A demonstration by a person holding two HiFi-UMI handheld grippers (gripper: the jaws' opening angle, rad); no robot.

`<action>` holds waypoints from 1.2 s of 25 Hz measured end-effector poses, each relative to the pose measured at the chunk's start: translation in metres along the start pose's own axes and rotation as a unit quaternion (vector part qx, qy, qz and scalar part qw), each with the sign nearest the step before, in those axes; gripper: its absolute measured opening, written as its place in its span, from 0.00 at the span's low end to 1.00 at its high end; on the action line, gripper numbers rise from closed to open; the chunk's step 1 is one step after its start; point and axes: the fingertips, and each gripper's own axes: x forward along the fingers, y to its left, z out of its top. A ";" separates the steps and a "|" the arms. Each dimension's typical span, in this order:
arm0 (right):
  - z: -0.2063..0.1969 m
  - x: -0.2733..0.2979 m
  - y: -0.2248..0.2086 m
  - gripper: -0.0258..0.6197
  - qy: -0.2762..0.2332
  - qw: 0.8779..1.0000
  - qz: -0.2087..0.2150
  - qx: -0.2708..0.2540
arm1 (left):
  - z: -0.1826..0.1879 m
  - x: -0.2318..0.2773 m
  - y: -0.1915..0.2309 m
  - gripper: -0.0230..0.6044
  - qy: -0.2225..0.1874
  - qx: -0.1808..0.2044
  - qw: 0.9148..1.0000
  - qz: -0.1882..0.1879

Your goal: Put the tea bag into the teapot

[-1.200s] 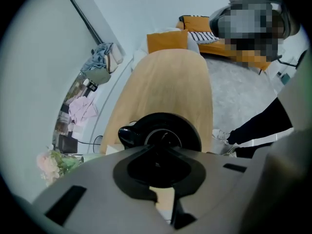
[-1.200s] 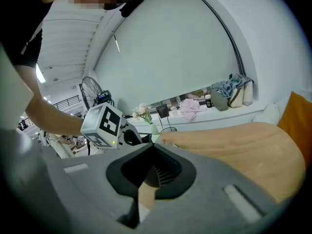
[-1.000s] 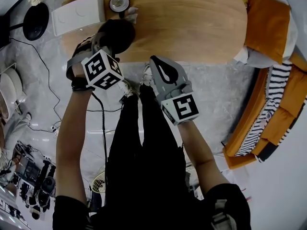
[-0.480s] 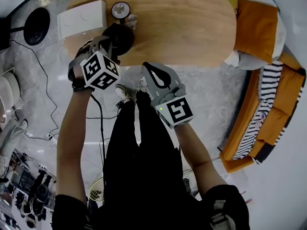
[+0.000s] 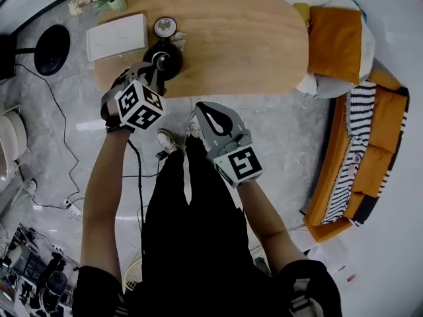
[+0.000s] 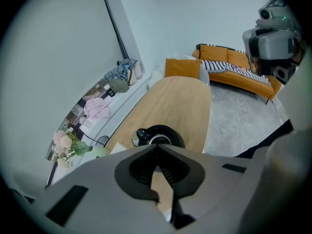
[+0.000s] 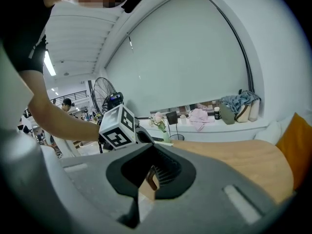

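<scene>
**Both grippers shut, teapot just past the left one**

Both forearms reach forward from the body. The left gripper (image 5: 156, 71) tips steeply down over the near left edge of the table (image 5: 251, 45). Its jaws are closed tip to tip, with nothing seen between them. The right gripper (image 5: 198, 106) lies flatter, off the table's near edge and above the floor, aimed at the table. Its jaws are likewise together, with nothing seen in them. The teapot (image 5: 170, 63) stands on the table just beyond the left tips, left of and beyond the right ones. It is upright, long axis vertical, ringed top up, with a dark stub on its far side. A pale scrap (image 5: 179, 39) lies just beyond it, too small to name
</scene>
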 end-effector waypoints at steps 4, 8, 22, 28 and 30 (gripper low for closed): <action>0.022 -0.018 0.014 0.05 -0.032 0.999 -0.011 -0.005 | 0.008 -0.021 0.000 0.05 -0.021 -0.015 1.000 0.001; 0.024 -0.039 0.030 0.05 0.007 1.000 -0.022 -0.018 | 0.014 -0.048 0.001 0.05 -0.044 -0.042 0.998 0.003; 0.110 -0.101 0.073 0.05 -0.043 0.994 -0.030 -0.096 | 0.037 -0.152 0.021 0.05 -0.113 -0.115 0.986 0.036; 0.139 -0.114 0.072 0.05 -0.091 0.988 -0.036 -0.116 | 0.049 -0.191 0.032 0.05 -0.136 -0.117 0.982 0.059; 0.145 -0.120 0.074 0.05 -0.098 0.987 -0.039 -0.120 | 0.052 -0.200 0.029 0.05 -0.140 -0.114 0.982 0.062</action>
